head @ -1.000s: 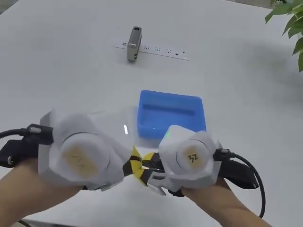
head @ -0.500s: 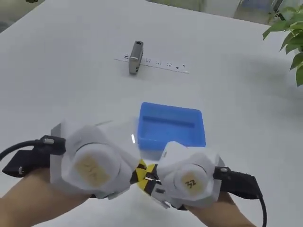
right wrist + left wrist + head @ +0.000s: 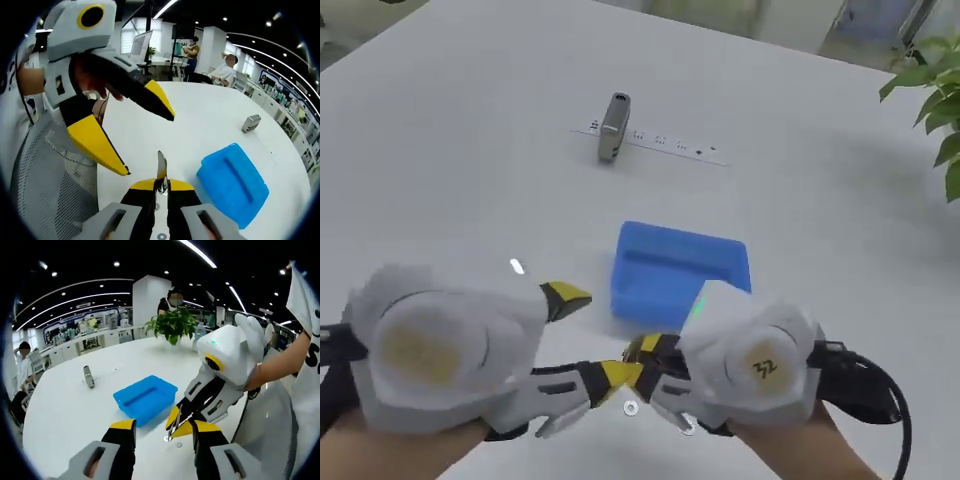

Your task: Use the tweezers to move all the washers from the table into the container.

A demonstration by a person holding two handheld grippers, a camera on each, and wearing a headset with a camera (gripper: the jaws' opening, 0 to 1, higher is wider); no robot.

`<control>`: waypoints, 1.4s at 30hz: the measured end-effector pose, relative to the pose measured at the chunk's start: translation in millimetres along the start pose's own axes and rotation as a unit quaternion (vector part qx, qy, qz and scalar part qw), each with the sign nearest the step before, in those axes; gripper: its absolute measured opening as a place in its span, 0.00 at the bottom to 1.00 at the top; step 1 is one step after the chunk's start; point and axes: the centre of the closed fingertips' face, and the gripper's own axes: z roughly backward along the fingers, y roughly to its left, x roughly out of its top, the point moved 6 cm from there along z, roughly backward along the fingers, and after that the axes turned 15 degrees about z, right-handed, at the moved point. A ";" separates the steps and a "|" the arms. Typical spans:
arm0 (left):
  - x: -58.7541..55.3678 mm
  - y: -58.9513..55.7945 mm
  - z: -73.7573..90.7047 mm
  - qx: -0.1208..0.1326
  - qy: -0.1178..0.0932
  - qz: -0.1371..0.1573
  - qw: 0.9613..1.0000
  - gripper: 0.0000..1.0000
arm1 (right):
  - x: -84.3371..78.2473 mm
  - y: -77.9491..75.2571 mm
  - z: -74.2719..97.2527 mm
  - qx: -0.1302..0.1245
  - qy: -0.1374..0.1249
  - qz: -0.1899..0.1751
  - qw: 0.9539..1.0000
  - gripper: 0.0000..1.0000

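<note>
Observation: the left tool (image 3: 595, 335) has opened and drawn off toward 9 o'clock. A second ago it sat nose to nose with the right tool (image 3: 161, 187), the yellow tips crowded together. Its two jaws now stand wide apart with nothing between them. The head camera has also shifted, so part of the apparent movement belongs to the view.

The right tool is clamped on the tweezers (image 3: 161, 167), whose slim metal blades project forward from between its jaws. In the left gripper view the blade tips angle down toward the bench (image 3: 450, 150).

Task items: one washer (image 3: 632, 408) lies flat on the bench just below the two tools, at 6 o'clock from the blue container (image 3: 655, 300). A second small ring may lie to its right, but it is too small to confirm. The container stands at 12 o'clock from the tools, near but not touching them, and its floor reads as plain blue.

Assessment: the tweezers appear to rest with the right tool alone, and the left tool is free. Picking seems not yet begun. The next move calls for a fine pinch on a thin, flat ring that could slip.

Beyond the container a power strip (image 3: 665, 143) lies at 12 o'clock.
</note>
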 end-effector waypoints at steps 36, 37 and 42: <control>-28.5 33.2 25.2 0.128 -0.008 0.056 0.990 0.98 | -20.6 -102.1 -46.7 -0.079 0.010 -0.139 0.987 0.03; -29.2 33.5 24.7 0.129 -0.007 0.058 0.990 0.97 | -22.0 -102.0 -48.1 -0.076 0.012 -0.142 0.987 0.03; -30.2 34.0 24.3 0.131 -0.007 0.058 0.990 0.97 | -27.7 -98.4 -53.9 -0.071 0.023 -0.142 0.987 0.04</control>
